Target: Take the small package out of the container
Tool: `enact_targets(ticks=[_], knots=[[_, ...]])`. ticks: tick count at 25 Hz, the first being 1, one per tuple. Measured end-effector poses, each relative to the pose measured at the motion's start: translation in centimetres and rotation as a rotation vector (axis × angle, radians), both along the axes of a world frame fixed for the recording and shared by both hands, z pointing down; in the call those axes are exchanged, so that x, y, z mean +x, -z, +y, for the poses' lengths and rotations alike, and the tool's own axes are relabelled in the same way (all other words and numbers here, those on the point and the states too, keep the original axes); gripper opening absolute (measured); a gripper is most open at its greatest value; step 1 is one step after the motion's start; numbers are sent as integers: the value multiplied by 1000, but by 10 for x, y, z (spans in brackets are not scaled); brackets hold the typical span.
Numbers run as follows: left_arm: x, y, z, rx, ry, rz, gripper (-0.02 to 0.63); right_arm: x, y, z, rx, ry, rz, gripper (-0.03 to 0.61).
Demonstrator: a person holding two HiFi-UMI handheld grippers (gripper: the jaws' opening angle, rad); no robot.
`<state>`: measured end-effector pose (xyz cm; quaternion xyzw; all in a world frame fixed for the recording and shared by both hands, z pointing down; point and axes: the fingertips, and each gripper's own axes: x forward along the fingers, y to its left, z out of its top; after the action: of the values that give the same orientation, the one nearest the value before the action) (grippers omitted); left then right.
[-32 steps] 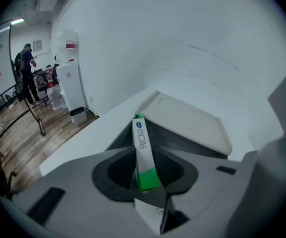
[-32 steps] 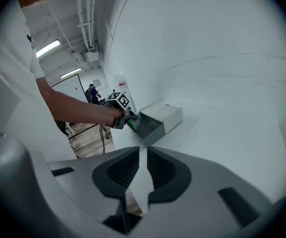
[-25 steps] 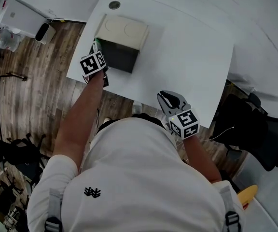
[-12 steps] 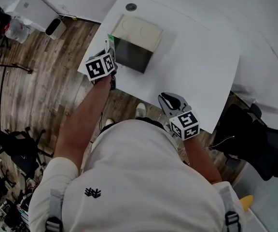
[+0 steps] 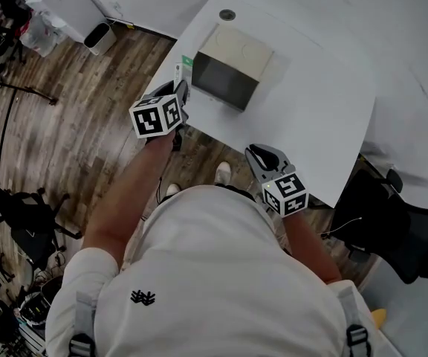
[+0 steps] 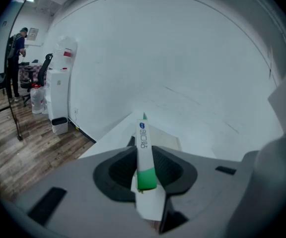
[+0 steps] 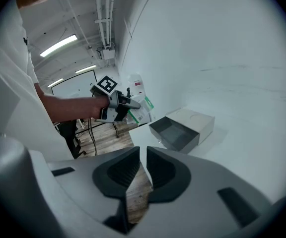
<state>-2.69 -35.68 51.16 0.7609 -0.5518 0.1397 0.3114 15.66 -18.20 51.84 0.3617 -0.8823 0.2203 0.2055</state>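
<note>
Between L gripper [image 6: 144, 150] fingers [image 6: 119, 166], small pkg [image 6: 142, 130] pinched, seemingly off container [image 5: 238, 50]

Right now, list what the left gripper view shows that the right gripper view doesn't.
Left only: the left gripper, its jaws up close, clamped on the narrow edge of the flat white-and-green package, blue print showing. Right only: the dark, empty inside of the beige box container, and the right gripper, jaws nearly together on nothing. Both: that package and the white table.
</note>
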Motion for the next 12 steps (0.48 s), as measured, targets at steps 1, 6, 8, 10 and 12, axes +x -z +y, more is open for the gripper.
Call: enact_targets(ticks=[1, 6, 8, 10, 12], knots=[[-3, 3, 5, 7, -11, 0, 97, -5, 1, 1, 4, 0, 1, 44], [-26, 17, 33, 31, -63, 4, 97, -33, 5, 11, 16, -7, 13, 43], [-34, 23, 47, 42, -91, -1, 96, -43, 8, 16, 23, -14, 16, 43], [-42, 31, 60, 57, -124, -6, 96, -53, 11, 22, 31, -22, 18, 40], [-53, 39, 74, 69, -154, -7, 97, -64, 13, 28, 36, -29, 21, 37]])
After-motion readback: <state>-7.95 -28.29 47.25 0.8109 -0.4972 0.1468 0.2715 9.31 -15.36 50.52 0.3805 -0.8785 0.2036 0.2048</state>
